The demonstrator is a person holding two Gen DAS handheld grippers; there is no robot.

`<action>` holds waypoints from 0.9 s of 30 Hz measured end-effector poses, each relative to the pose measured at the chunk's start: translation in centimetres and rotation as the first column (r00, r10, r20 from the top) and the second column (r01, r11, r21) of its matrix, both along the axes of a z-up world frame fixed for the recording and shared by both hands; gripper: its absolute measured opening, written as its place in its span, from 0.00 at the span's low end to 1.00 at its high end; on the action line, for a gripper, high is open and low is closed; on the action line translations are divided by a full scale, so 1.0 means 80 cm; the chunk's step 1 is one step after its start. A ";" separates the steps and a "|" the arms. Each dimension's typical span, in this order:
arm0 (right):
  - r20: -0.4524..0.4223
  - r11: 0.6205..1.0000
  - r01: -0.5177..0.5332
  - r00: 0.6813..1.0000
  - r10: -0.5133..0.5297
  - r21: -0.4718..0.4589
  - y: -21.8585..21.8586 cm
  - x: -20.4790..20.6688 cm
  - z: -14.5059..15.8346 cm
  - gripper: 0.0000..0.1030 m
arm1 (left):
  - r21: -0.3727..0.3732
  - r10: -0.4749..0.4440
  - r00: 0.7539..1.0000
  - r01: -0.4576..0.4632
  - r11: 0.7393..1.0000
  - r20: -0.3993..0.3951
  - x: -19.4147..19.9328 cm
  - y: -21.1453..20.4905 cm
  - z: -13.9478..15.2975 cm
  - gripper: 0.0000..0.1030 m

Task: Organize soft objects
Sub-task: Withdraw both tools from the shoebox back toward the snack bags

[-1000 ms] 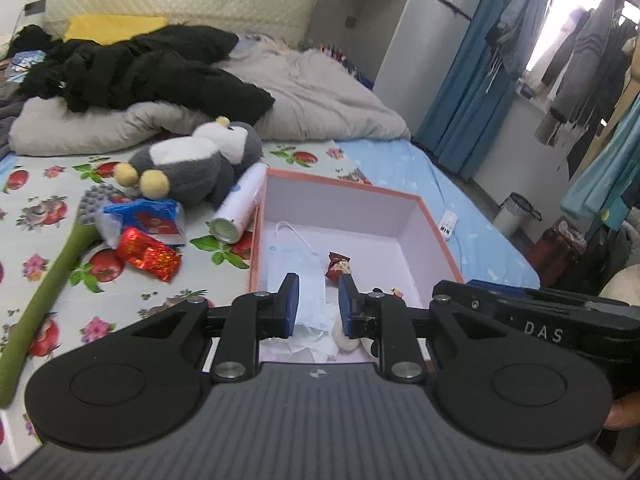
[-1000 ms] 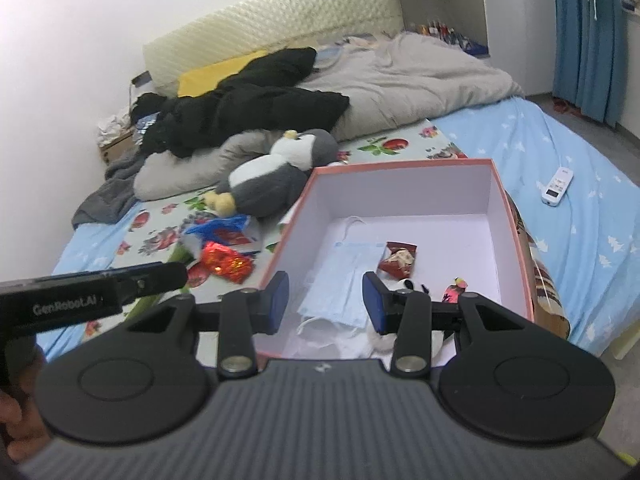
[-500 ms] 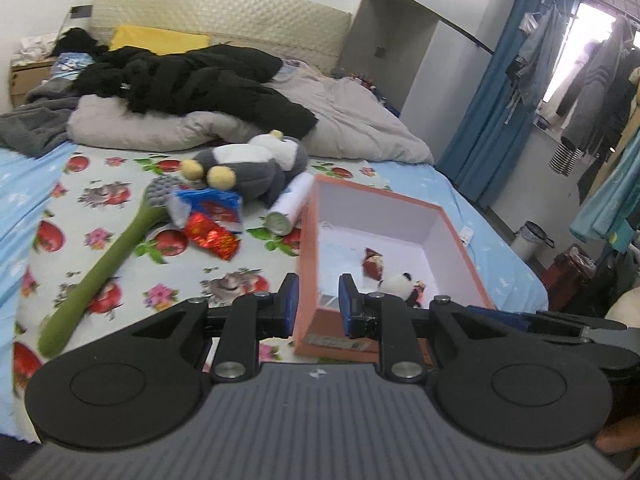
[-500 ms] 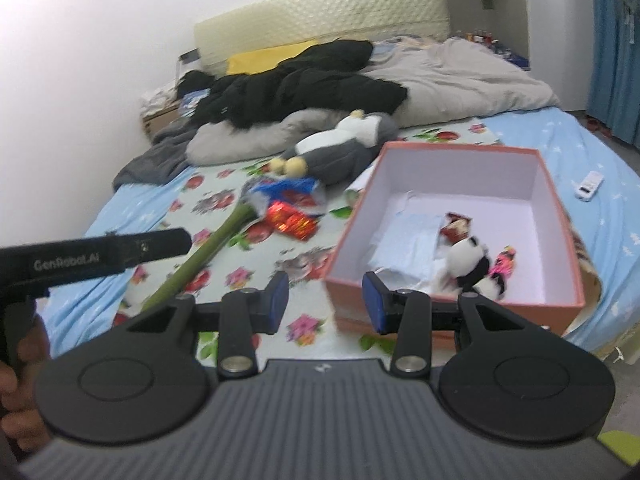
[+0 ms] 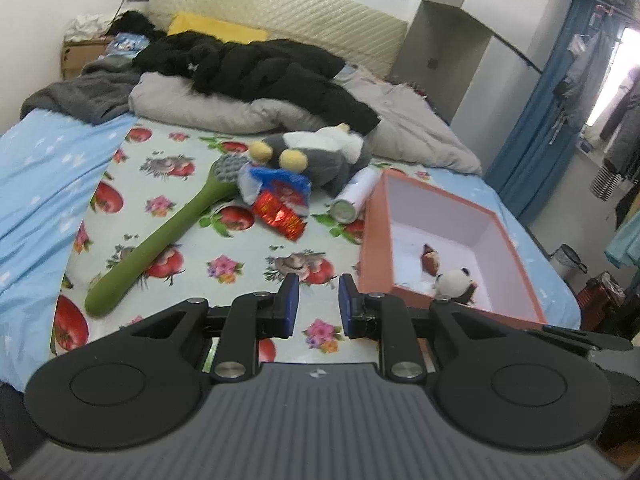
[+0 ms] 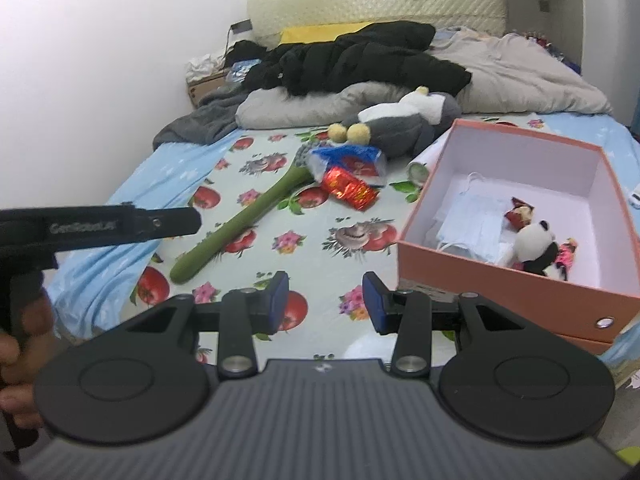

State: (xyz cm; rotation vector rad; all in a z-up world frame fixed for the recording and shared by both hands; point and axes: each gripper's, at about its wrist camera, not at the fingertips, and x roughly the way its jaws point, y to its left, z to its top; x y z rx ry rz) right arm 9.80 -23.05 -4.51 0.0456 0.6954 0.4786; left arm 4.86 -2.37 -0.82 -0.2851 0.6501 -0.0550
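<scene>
An orange box (image 5: 372, 240) (image 6: 500, 272) stands on the flowered sheet and holds a small panda plush (image 5: 456, 282) (image 6: 534, 246), blue face masks (image 6: 476, 220) and a small red packet (image 6: 520, 212). A grey and white penguin plush (image 5: 320, 156) (image 6: 404, 120) lies beyond the box, to its left. My left gripper (image 5: 317, 304) hovers over the sheet left of the box, open, nothing between its fingers. My right gripper (image 6: 325, 300) is open wider, also empty, near the box's front left corner.
A long green massage stick (image 5: 160, 240) (image 6: 248, 224), a red foil packet (image 5: 278, 214) (image 6: 350, 188), a blue-white bag (image 5: 280, 186) and a white canister (image 5: 356, 196) lie on the sheet. Black and grey clothes (image 5: 260, 68) pile up by the headboard. A hand (image 6: 16, 360) is at the left edge.
Both grippers have drawn back from over the box and shifted left, so the box now sits to the right. Their jaws keep the same gaps.
</scene>
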 end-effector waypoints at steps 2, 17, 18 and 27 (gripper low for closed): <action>0.002 1.000 -0.012 1.000 0.012 -0.014 0.008 0.004 -0.005 0.43 | -0.014 0.010 1.000 -0.010 1.000 -0.019 0.012 0.006 -0.011 0.24; 0.007 0.991 -0.085 0.996 0.086 -0.100 0.090 0.116 -0.065 0.60 | -0.088 0.067 0.991 -0.077 0.993 -0.112 0.168 0.089 -0.104 0.50; 0.003 0.991 -0.081 0.997 0.082 -0.106 0.095 0.126 -0.072 0.60 | -0.086 0.069 0.990 -0.079 0.993 -0.121 0.182 0.095 -0.115 0.52; -0.014 0.980 -0.029 1.000 0.026 -0.197 0.131 0.209 -0.137 0.60 | -0.106 0.025 0.983 -0.045 0.993 -0.181 0.273 0.124 -0.200 0.53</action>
